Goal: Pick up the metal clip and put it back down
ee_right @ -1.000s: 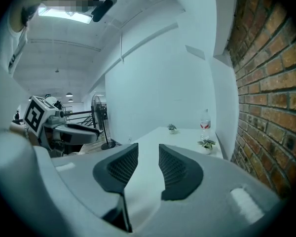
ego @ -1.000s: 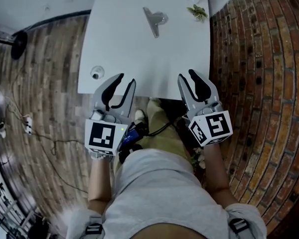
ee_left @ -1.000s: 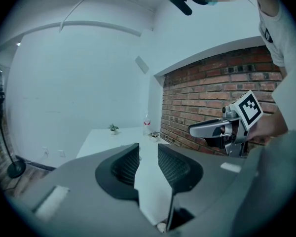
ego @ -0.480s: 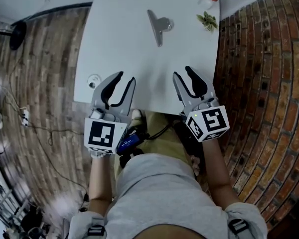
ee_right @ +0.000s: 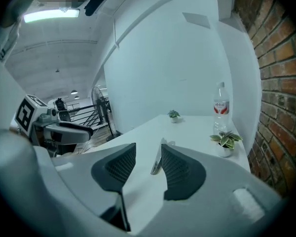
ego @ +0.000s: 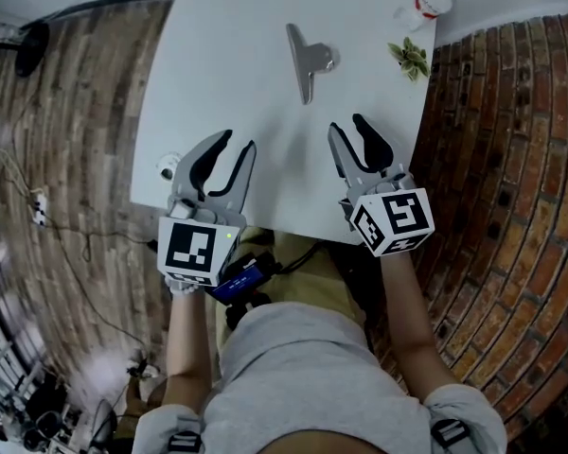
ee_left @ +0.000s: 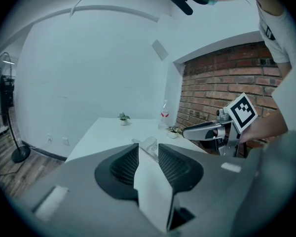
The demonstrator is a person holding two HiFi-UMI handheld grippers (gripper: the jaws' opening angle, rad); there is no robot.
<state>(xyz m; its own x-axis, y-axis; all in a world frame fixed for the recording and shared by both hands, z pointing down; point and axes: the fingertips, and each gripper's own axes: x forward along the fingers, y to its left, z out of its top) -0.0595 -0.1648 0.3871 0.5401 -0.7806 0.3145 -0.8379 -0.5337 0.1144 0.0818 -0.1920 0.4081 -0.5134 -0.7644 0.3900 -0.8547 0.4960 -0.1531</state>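
Note:
The metal clip [ego: 308, 60] lies flat on the white table [ego: 218, 64], past its middle. Both grippers hover over the table's near edge, short of the clip. My left gripper [ego: 239, 142] is open and empty; in its own view the clip [ee_left: 149, 144] shows far off between its fingers. My right gripper [ego: 346, 125] is open too, its jaws have just been opening wider, and nothing is between them. In the right gripper view the clip [ee_right: 157, 160] lies ahead, close to the right finger's line.
A small potted plant [ego: 409, 58] and a bottle [ego: 426, 3] stand at the table's far right corner. Another tiny plant [ee_right: 173, 115] stands at the far edge. A small round fitting [ego: 167, 166] sits at the near left edge. A brick wall [ego: 511, 159] runs along the right.
Both grippers have moved forward from in front of the table to over its near edge, closer to the clip. The right jaws stand slightly wider.

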